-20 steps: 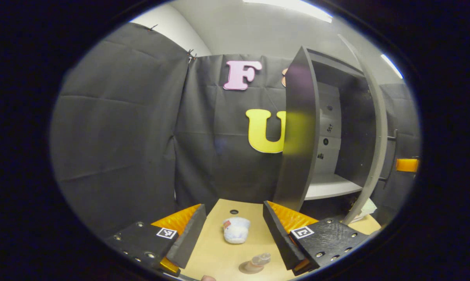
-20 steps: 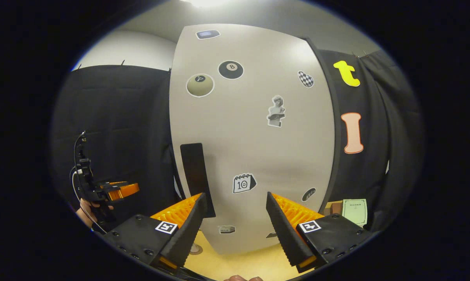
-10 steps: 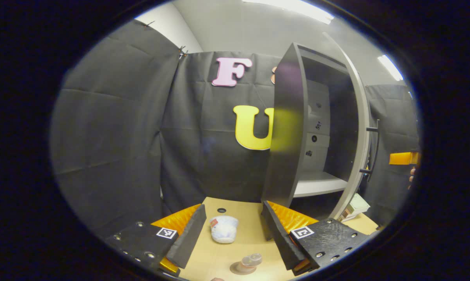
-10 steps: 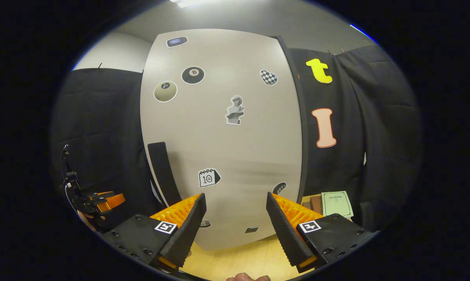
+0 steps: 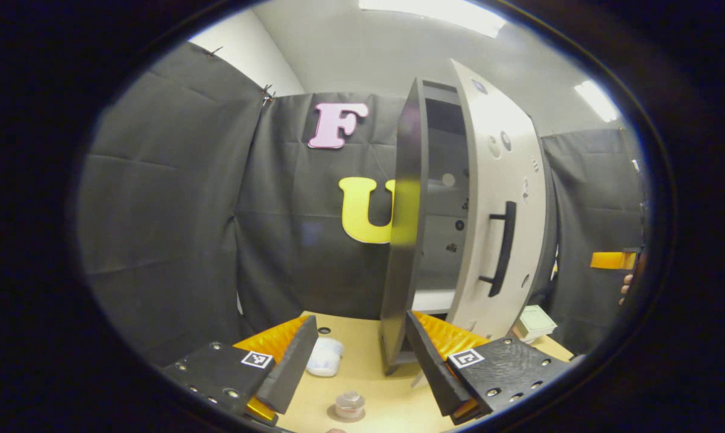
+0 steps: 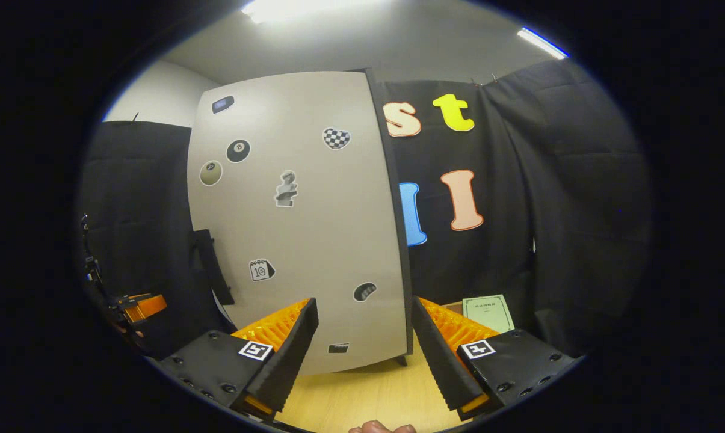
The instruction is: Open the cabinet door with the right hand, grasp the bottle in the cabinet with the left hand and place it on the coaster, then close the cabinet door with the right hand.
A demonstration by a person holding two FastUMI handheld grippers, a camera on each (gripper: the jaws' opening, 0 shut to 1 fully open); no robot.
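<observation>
The small clear bottle (image 5: 350, 404) stands upright on a round coaster (image 5: 333, 414) on the wooden table, low between the fingers of my left gripper (image 5: 360, 319), which is open and holds nothing. Behind it stands the cabinet (image 5: 404, 228), its pale sticker-covered door (image 5: 500, 180) ajar by a narrow gap, with a black handle (image 5: 500, 249). My right gripper (image 6: 363, 300) is open in front of the door's face (image 6: 302, 216), a little way off it. The door handle (image 6: 209, 267) sits at the door's left edge there.
A white soft toy (image 5: 325, 356) lies on the table left of the cabinet. A green booklet (image 6: 488, 313) rests at the cabinet's right side. The other gripper (image 6: 136, 305) shows far left in the right gripper view, and an orange gripper part (image 5: 612, 260) far right in the left one.
The cabinet door has swung from wide open to almost shut. The right gripper has drawn back and turned right of the door. The bottle stays on the coaster.
</observation>
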